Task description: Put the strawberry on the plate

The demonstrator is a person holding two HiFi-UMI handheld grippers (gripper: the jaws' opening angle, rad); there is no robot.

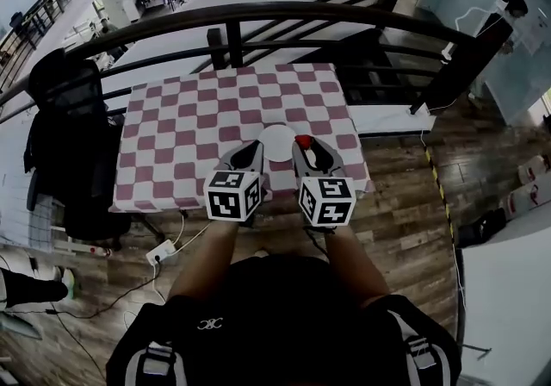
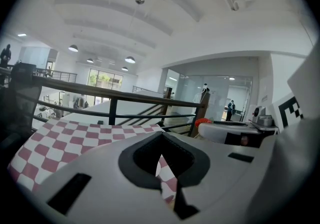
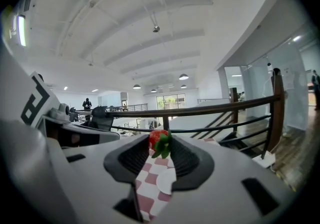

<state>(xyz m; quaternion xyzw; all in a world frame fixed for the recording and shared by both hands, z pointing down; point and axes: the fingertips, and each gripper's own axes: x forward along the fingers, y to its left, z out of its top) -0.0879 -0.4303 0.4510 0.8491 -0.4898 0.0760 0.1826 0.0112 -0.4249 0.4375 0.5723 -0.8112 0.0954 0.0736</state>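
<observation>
- The right gripper (image 3: 161,149) has its jaws clamped on the strawberry (image 3: 157,138) at their tips, just beside the white plate (image 1: 277,143) on the checkered desk (image 1: 189,126).
- The left gripper (image 2: 161,140) has jaws that seem closed and empty.

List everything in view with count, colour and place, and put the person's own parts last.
strawberry: one, red with green leaves, between the right gripper's jaw tips
plate: one, white, bare, on the tablecloth near its front edge
tablecloth: one, red and white checked, over the table
railing: one, dark, behind the table
chair: one, black, draped with dark clothing, left of the table
power strip: one, white, on the floor
left gripper: one, grey, jaws together, empty
right gripper: one, grey, shut on the strawberry
</observation>
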